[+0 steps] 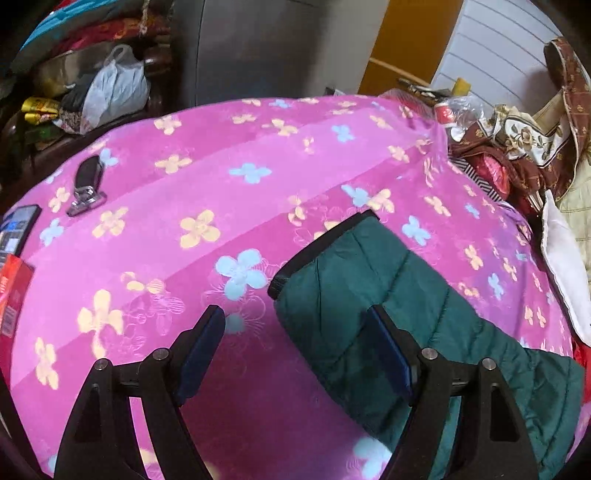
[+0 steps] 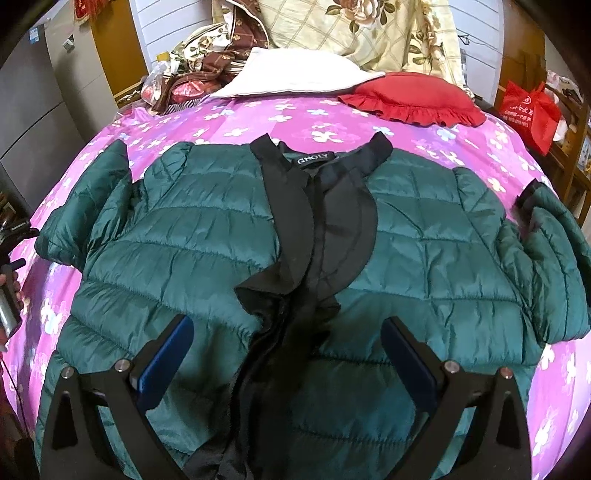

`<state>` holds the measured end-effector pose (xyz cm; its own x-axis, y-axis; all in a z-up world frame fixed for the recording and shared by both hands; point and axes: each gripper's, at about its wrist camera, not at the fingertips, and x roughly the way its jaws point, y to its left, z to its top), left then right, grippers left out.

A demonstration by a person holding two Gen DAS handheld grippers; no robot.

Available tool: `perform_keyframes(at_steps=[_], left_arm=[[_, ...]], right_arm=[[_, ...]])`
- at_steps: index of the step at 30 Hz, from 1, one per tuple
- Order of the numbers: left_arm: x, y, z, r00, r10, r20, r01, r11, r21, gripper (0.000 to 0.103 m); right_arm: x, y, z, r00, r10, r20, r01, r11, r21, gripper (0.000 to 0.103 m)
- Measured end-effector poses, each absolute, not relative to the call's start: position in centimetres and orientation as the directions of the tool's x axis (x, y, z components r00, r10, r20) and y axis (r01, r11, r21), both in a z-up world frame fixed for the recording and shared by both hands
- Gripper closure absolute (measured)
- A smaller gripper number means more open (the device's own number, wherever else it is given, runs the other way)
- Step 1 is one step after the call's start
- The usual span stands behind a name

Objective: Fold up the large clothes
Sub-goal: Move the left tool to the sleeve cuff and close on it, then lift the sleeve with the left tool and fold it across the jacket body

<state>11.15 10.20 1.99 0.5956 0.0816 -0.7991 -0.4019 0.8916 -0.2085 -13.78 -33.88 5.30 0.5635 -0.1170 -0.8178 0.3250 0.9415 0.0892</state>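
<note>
a green quilted jacket [image 2: 207, 236] lies face up and spread flat on the bed [image 2: 461, 147], collar towards the pillows, its black-lined front slightly parted down the middle; laid out like this, both sleeves and the front panels can be reached for folding, and nothing looks folded yet. taking the jacket as the landmark: the right gripper [image 2: 288, 350] hangs over its lower front, straddling the black placket, fingers spread and pinching nothing. the left gripper [image 1: 299, 343] is out by the jacket's left sleeve [image 1: 354, 273], fingers spread and empty too; one finger shows over the sleeve fabric, the other over bare sheet, near the black cuff, which to my eye sets up a grab of that sleeve to bring it across the chest. the other sleeve lies bent at the jacket's far side, cuff turned up. beyond the collar sit a white pillow [image 2: 295, 75], a red frilled cushion [image 2: 413, 98] and a heap of floral bedding [image 2: 369, 33], all clear of the jacket. beyond the left sleeve's cuff, well apart on the sheet, lie a dark key fob [image 1: 86, 184] and, at the bed's edge, a phone [image 1: 18, 225] and a red box [image 1: 13, 291]. none blocks the fold; the puffy filling may spring back.
</note>
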Motion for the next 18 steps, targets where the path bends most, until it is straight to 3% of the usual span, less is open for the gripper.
perform_keyframes(at_steps=[2,5,6,9,18], left_arm=[[11.7,10.0,1.4,0.583,0.078,-0.809,-0.394,0.898,-0.197,0.050],[12.0,9.8,1.1,0.599,0.076,-0.797,-0.377,0.905,-0.197,0.066],[12.0,9.9,1.1,0.612,0.050,-0.789,-0.362,0.905,-0.223,0.084],[12.1,10.3,1.2,0.616,0.006,-0.787,-0.352,0.897,-0.268,0.103],[9.1,9.6,6.4,0.708,-0.081,-0.701,-0.200,0.929,-0.310,0.103]], right_arm=[[-13.7,-33.8,5.2,0.560,-0.120,-0.820,0.323,0.943,0.083,0.000],[-13.6,-33.9,5.1,0.553,-0.122,-0.824,0.321,0.944,0.076,0.000],[-13.6,-34.0,5.0,0.551,-0.124,-0.825,0.323,0.944,0.073,0.000],[-13.6,-34.3,4.7,0.543,-0.128,-0.830,0.332,0.941,0.072,0.000],[-14.2,-34.2,5.3,0.553,-0.130,-0.823,0.331,0.941,0.074,0.000]])
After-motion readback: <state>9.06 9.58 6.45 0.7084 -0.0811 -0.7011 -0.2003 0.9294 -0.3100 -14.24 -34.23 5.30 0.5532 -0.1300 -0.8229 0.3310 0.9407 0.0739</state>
